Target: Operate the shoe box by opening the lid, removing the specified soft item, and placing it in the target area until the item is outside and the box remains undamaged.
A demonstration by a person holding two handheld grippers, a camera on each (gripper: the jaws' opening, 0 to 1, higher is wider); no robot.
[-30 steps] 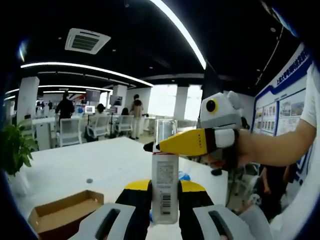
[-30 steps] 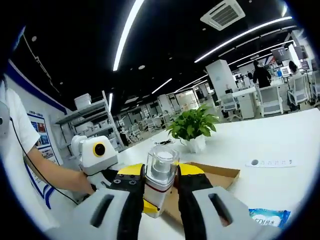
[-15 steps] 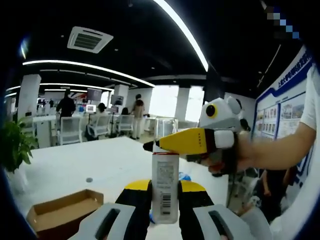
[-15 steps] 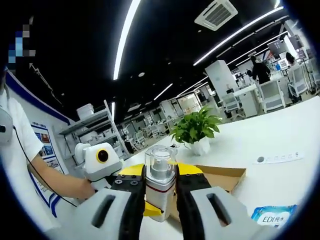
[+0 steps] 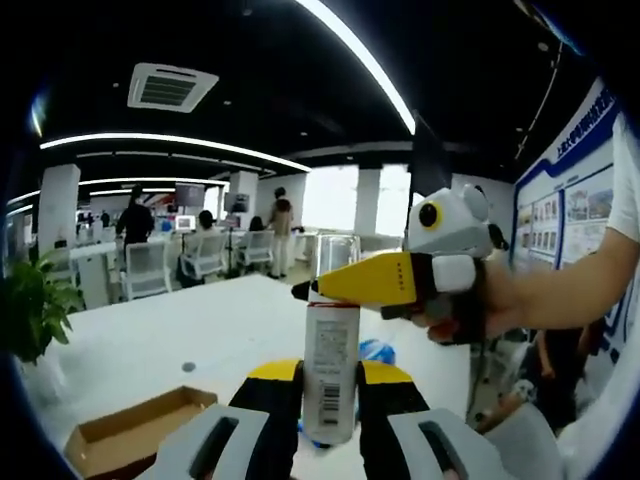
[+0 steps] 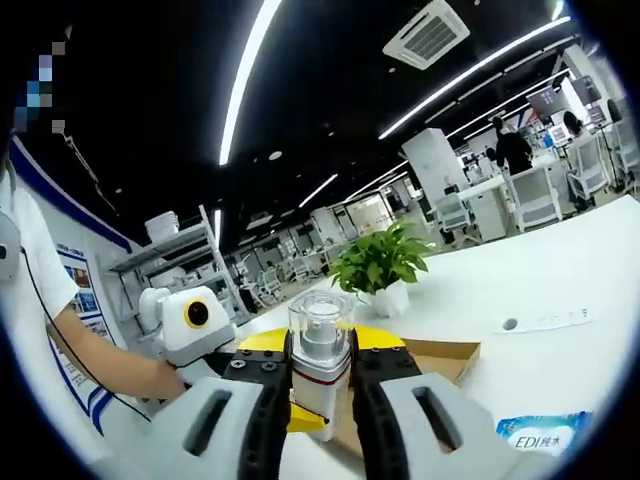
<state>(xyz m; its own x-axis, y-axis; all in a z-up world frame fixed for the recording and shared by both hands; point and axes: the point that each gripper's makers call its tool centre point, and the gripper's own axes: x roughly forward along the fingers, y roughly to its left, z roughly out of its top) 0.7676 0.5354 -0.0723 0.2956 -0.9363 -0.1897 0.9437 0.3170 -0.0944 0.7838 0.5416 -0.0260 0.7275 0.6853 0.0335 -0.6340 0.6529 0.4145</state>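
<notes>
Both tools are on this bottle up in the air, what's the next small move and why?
Probably lower the bottle toward the white table beside the open cardboard box. The left tool clamps its body and the right tool grips near its clear cap, with the bottle held above the table.

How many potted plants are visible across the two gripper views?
1, apparently the same plant seen twice: the potted plant stands on the white table behind the cardboard box in the right gripper view, and at the left edge of the left gripper view.
</notes>
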